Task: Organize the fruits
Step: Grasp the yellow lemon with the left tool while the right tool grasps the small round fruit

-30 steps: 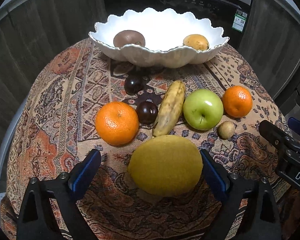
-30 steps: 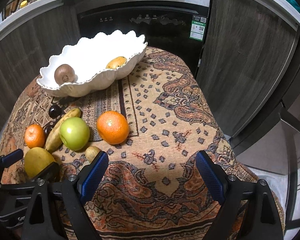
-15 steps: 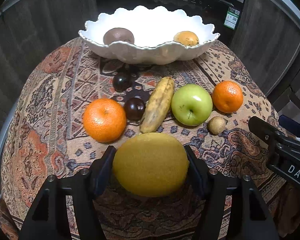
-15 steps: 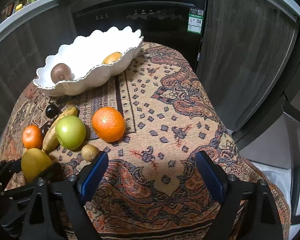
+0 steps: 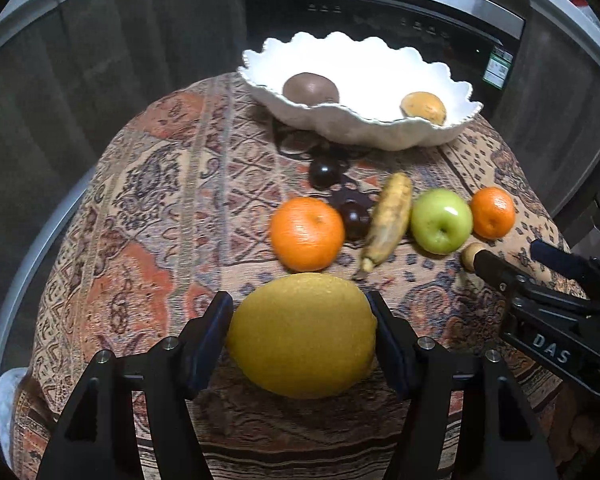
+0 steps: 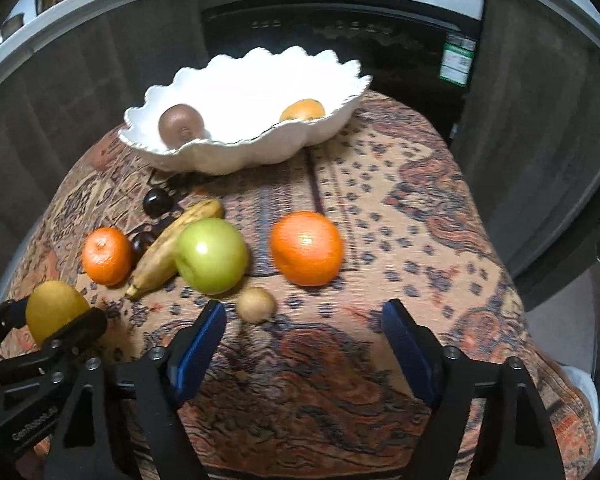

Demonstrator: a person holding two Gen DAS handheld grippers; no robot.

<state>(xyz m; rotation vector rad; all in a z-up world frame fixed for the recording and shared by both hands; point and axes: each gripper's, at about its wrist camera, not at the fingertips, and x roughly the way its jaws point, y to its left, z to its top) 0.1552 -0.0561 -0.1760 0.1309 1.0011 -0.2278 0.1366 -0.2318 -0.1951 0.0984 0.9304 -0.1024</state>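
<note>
My left gripper (image 5: 300,308) is shut on a large yellow fruit (image 5: 302,334), both blue pads pressed to its sides just above the patterned cloth. Ahead lie a big orange (image 5: 306,234), two dark plums (image 5: 354,218), a banana (image 5: 388,220), a green apple (image 5: 440,222) and a small orange (image 5: 493,212). The white scalloped bowl (image 5: 380,128) holds a kiwi (image 5: 310,88) and a yellow-orange fruit (image 5: 424,108). My right gripper (image 6: 304,312) has nothing between its closing jaws. A small brown fruit (image 6: 255,305) lies just ahead of its left finger, an orange (image 6: 306,248) further on.
The round table drops off at its cloth edge (image 6: 512,280) on the right. Dark cabinets and an oven front (image 6: 340,36) stand behind the bowl. The left gripper with the yellow fruit (image 6: 56,316) sits close to my right gripper's left side.
The left jaws closed on the yellow fruit and carried it slightly up and leftward. The right gripper swung left toward the fruits, and its jaws narrowed.
</note>
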